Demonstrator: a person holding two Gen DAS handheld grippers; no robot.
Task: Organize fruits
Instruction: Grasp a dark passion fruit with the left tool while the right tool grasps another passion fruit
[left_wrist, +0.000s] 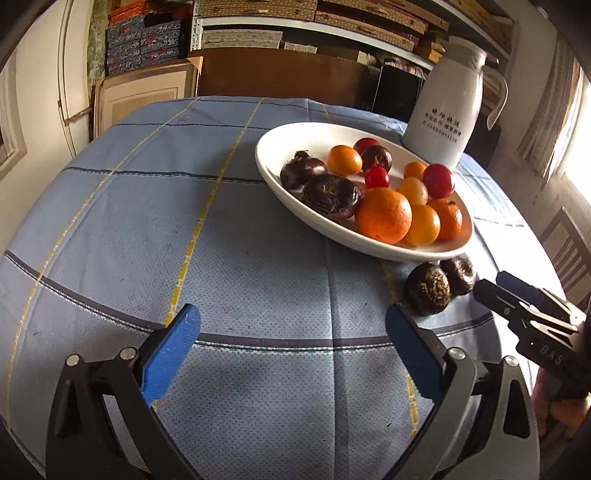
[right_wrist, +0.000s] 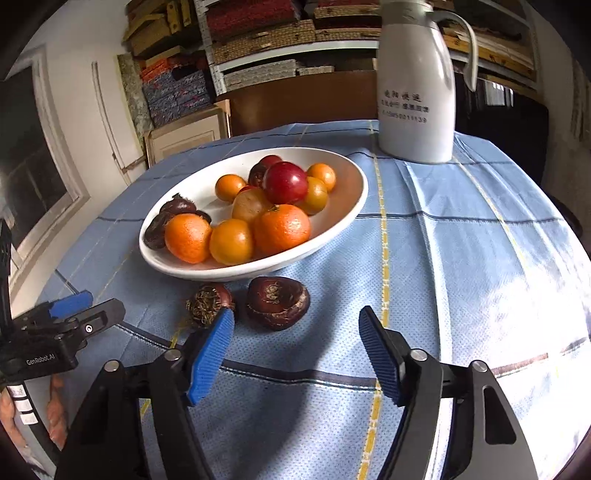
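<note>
Both our jaws gape wide, holding nothing; two dark brown water chestnuts (right_wrist: 277, 302) lie just beyond our right jaws, beside the white oval fruit bowl (right_wrist: 347, 206)

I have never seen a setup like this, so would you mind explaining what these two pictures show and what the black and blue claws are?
There is no robot here: a person holds a two-finger gripper in each hand, and each gripper carries a wide-angle camera that looks forward along its fingers. One picture comes from the left gripper, the other from the right gripper. Each also glimpses the other at its edge. The blue parts are the finger pads. Both grippers are open and hold nothing.

On the blue checked tablecloth stands a white bowl of oranges, small red fruits and dark brown water chestnuts. Two more water chestnuts lie on the cloth beside the bowl, just ahead of the right gripper. A white jug stands behind.
</note>
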